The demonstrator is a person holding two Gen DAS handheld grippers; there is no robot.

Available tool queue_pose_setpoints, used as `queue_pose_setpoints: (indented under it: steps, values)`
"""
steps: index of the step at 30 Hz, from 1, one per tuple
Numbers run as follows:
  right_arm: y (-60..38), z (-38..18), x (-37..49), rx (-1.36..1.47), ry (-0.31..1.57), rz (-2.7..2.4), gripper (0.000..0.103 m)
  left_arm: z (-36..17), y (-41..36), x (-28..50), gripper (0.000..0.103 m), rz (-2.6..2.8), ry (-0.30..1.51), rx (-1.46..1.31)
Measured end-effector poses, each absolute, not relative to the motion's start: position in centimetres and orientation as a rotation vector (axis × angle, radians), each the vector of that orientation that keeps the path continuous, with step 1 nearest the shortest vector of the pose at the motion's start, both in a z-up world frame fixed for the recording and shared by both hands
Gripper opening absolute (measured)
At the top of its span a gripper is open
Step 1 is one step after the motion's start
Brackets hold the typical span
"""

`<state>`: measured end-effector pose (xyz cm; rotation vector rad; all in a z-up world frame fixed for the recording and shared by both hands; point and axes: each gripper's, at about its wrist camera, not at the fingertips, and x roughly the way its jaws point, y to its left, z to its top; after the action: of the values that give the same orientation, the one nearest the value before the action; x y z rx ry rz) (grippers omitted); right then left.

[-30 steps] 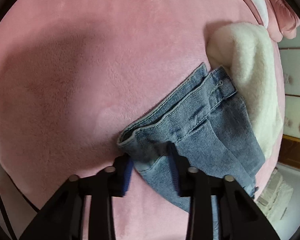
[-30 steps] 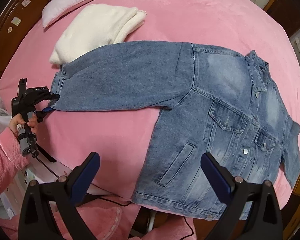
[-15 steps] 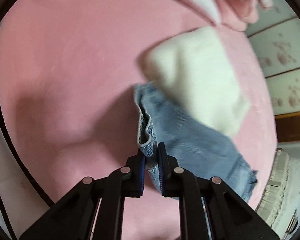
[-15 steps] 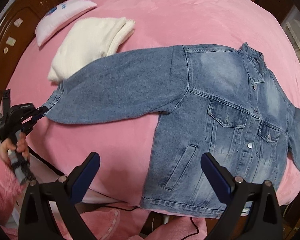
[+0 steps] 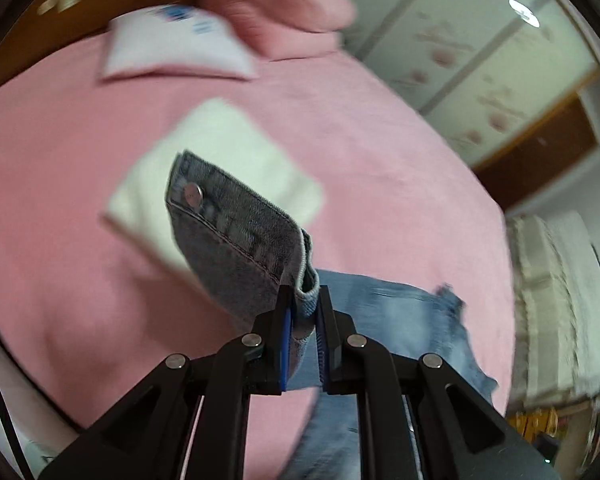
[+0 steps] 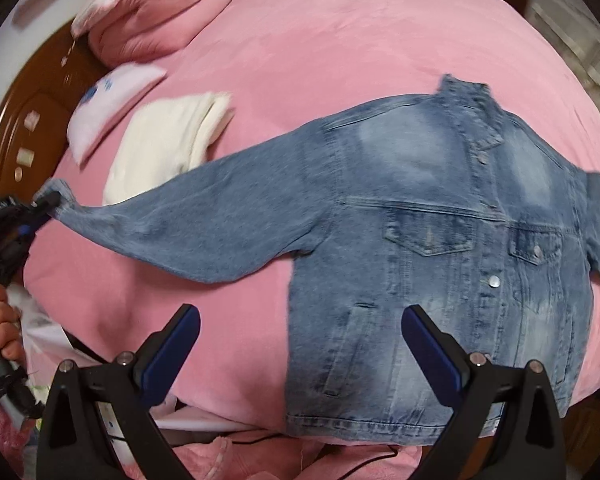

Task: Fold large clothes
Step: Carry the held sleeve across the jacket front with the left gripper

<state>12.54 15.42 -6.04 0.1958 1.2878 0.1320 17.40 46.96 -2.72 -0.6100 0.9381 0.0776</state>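
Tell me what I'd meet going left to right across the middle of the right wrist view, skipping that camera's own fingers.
left hand-held gripper clamped on the sleeve cuff → folded white garment → denim jacket, its body lying front up on the pink bed cover.

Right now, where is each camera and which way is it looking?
Left wrist: on the left tool, pointing down at the jacket cuff it pinches; only its black fingers show.
Right wrist: on the right tool, open above the bed, facing the denim jacket; a hand shows.
Both see the white folded cloth.
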Motion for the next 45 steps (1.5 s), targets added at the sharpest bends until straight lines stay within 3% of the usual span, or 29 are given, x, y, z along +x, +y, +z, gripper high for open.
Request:
queue_pose_setpoints:
  steps: [7, 11, 15, 21, 24, 25, 26, 28, 29, 36, 42, 45]
  values:
    - [6.3, -5.5, 12.7, 0.334, 1.221, 0.049, 0.101, 3.0, 34.0, 20.4, 0.008, -0.086, 0.881, -0.488]
    - [-0.1, -4.8, 13.2, 0.401, 1.162, -0.001, 0.101, 3.6, 25.2, 21.9, 0.009, -0.165, 0.896, -0.407]
    - [-6.1, -5.1, 14.0, 0.425, 1.127, -0.051, 0.101, 0.9, 17.6, 23.5, 0.009, -0.202, 0.974, -0.352]
    - [-14.9, -8.8, 15.3, 0.476, 1.154, -0.125, 0.101, -9.6, 8.3, 26.2, 0.011, -0.252, 1.207, -0.23]
    - [-17.3, -10.8, 15.4, 0.512, 1.188, -0.157, 0.101, -14.5, 5.8, 26.5, 0.026, -0.3, 1.398, -0.213]
    - [-18.0, -11.5, 15.3, 0.532, 1.197, -0.167, 0.101, -15.3, 5.2, 26.3, 0.038, -0.322, 1.438, -0.211]
    - [-18.5, -11.9, 15.1, 0.55, 1.202, -0.172, 0.101, -15.9, 4.8, 25.8, 0.059, -0.338, 1.461, -0.202]
    - [-19.0, -12.5, 14.7, 0.585, 1.206, -0.173, 0.101, -16.6, 3.9, 24.7, 0.087, -0.35, 1.494, -0.159]
    - [-19.1, -12.7, 14.4, 0.606, 1.209, -0.168, 0.101, -16.5, 3.8, 24.3, 0.09, -0.352, 1.494, -0.157]
    - [-17.0, -15.3, 13.7, 0.752, 1.294, -0.076, 0.099, -16.9, 8.3, 22.6, 0.09, -0.253, 1.571, -0.094]
    - [-12.7, -18.8, 15.4, 0.742, 1.363, 0.1, 0.085, -18.9, 14.4, 21.8, 0.09, -0.109, 1.634, -0.033]
    - [-10.8, -21.1, 16.7, 0.64, 1.379, 0.103, 0.074, -19.9, 16.9, 21.4, 0.09, -0.041, 1.646, -0.052]
